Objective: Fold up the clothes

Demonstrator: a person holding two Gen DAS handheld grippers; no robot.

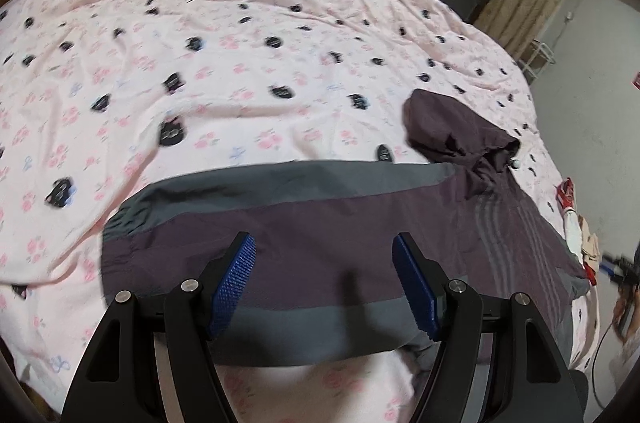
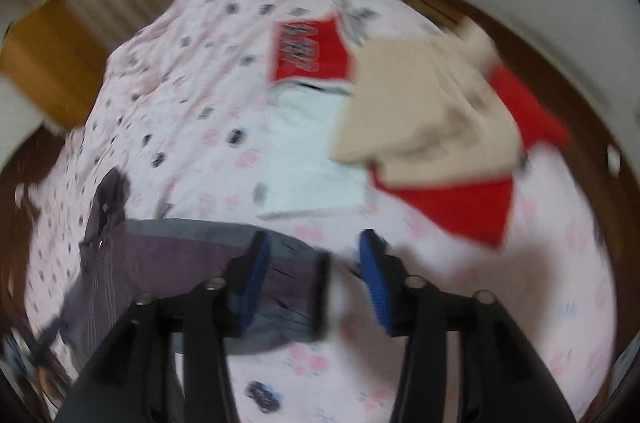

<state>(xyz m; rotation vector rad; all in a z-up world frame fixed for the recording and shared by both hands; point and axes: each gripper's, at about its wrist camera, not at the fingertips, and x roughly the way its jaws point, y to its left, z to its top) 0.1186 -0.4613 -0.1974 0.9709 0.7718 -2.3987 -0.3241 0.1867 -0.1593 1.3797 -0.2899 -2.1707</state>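
Purple-and-grey jacket (image 1: 320, 223) lies across the near part of the bed (image 1: 240, 35), already doubled into a long band, with its hood (image 1: 452, 127) splayed off one end. The left tongs (image 1: 324, 267) hover spread wide over the middle of that band, gripping nothing. The right tongs (image 2: 316, 279), blurred, are also parted, standing over the jacket's other end with no cloth between the pads.

Whether this band is mid-fold or finished I cannot settle. If another fold is wanted, I judge it goes best with each pair of tongs pinching through all layers at an end, lifting together so the slick fabric does not slide apart, and tucking the hood in before closing.

Beyond it, in the right view, lie a white garment (image 2: 316, 163), a beige garment (image 2: 416, 115) and red pieces (image 2: 456, 207).
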